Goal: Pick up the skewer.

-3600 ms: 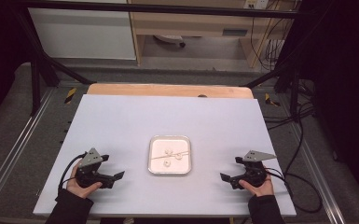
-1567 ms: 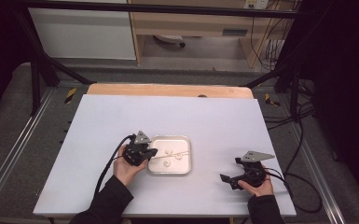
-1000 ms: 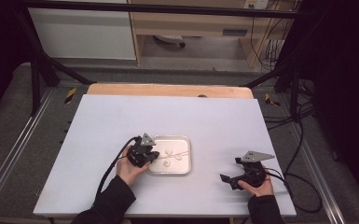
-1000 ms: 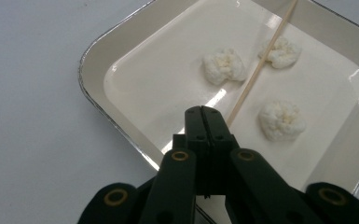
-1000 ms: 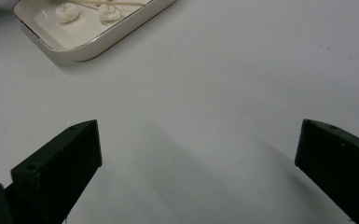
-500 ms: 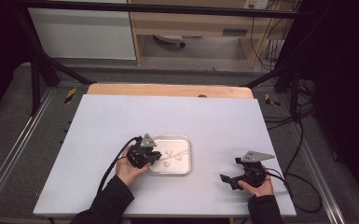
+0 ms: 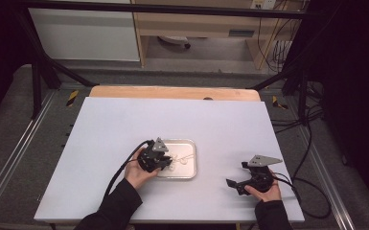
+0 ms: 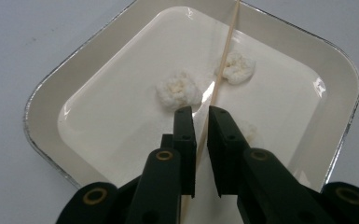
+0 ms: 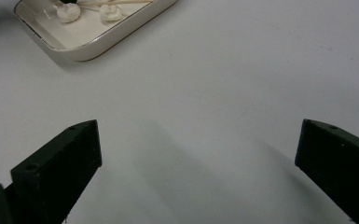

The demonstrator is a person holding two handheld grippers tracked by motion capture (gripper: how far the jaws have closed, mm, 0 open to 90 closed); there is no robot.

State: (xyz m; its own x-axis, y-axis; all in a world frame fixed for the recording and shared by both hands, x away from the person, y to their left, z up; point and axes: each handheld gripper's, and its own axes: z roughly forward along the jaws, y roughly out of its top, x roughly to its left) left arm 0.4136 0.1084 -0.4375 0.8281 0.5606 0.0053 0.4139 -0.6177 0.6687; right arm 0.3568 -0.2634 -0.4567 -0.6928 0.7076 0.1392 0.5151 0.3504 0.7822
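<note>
A shallow white tray [image 7: 194, 160] with a metal rim lies near the table's middle front. In it are small white fluffy lumps [image 8: 178, 88] [image 8: 237, 67] and a thin wooden skewer [image 8: 224, 56] that lies across the tray. My left gripper [image 7: 165, 163] reaches into the tray from its left side. Its jaws have just been opening and stand narrowly apart [image 8: 201, 112], with the skewer running through the gap and not pressed by the pads. My right gripper [image 7: 232, 184] rests on the table to the tray's right, wide open [image 9: 198, 140] with nothing between its jaws.
The white tabletop [image 7: 220, 124] stretches bare around the tray. A wooden strip [image 7: 172, 92] runs along the far edge. Black cables [image 7: 292, 120] hang off the right side, and metal rails frame the table.
The left hand came from the table's left front to the tray and has since crept slightly farther over it. The right hand has kept still.
</note>
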